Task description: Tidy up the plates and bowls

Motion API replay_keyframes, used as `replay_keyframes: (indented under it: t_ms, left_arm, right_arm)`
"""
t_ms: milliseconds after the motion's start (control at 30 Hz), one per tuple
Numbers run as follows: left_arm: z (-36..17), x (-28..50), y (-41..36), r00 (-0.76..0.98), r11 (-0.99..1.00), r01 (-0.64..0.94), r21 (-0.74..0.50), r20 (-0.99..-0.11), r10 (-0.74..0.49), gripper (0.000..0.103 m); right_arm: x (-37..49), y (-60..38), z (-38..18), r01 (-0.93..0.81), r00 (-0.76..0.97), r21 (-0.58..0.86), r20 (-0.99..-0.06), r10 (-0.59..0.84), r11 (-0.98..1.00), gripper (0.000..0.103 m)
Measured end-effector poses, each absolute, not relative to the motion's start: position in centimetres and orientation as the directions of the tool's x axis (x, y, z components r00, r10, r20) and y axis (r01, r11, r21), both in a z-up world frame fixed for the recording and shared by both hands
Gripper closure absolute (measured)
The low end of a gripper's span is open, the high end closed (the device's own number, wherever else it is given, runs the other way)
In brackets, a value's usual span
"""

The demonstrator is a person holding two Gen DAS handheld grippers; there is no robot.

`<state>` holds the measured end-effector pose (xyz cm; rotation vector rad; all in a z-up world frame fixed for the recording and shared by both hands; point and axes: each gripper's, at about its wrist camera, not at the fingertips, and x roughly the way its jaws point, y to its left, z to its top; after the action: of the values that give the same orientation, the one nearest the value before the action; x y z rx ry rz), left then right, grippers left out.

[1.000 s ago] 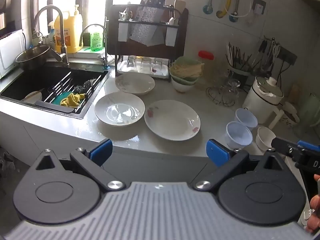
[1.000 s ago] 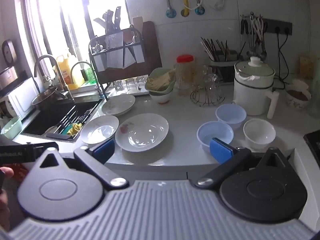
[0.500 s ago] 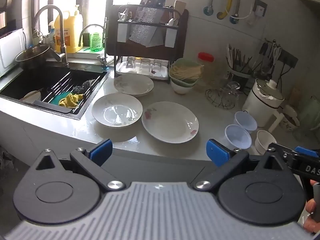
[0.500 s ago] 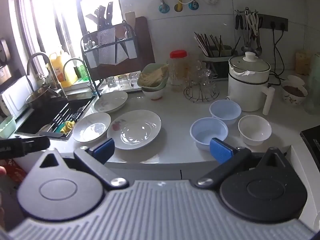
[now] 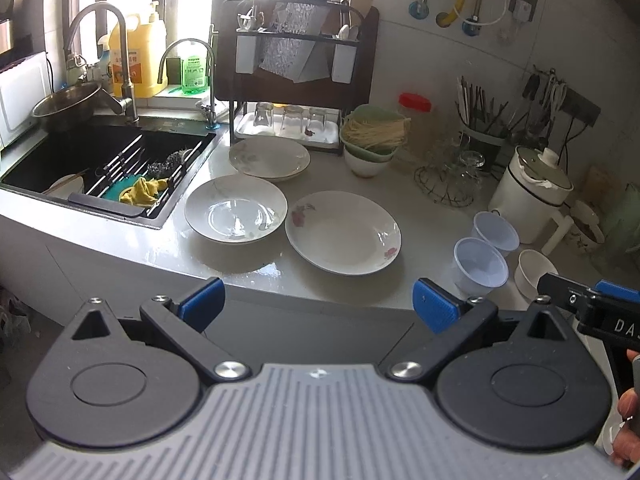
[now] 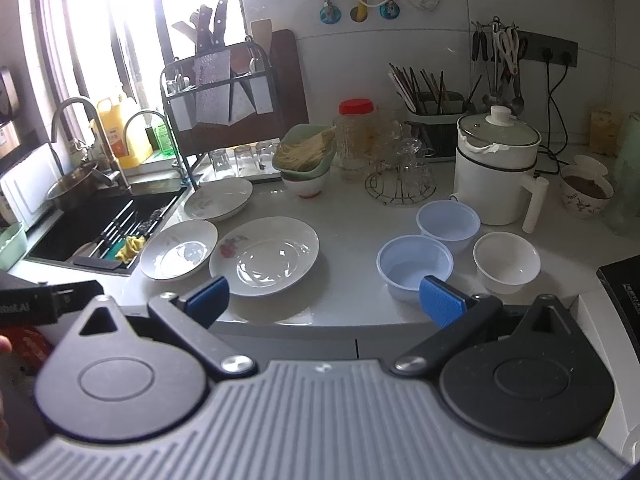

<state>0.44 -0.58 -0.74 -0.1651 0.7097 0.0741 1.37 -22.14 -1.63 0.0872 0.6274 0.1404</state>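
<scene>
Your three plates (image 5: 343, 233) lie singly on the surface (image 6: 352, 216) beside the sink (image 5: 104, 160), none stacked; the three bowls (image 6: 415, 267) sit grouped, apart, near the white pot (image 6: 496, 176). Nothing looks sorted yet. Your left gripper (image 5: 316, 305) and right gripper (image 6: 324, 295) are both spread wide, empty, short of the edge.

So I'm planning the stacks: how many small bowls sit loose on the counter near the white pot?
3: a blue bowl nearest the counter edge, a second blue bowl behind it by the white pot, and a white bowl to their right. None looks hidden.
</scene>
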Motion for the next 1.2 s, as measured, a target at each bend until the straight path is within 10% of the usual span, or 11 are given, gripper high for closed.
replay_keyframes:
  t_ms: [1200]
  left_arm:
    - [-1.3,0.5,-1.3,0.754,0.985,-0.112,-0.129,-0.657,0.0,0.001]
  right_arm:
    - [1.0,-23.3,-1.8,-0.106,0.797,0.154,-0.577,0.177,0.982,0.0]
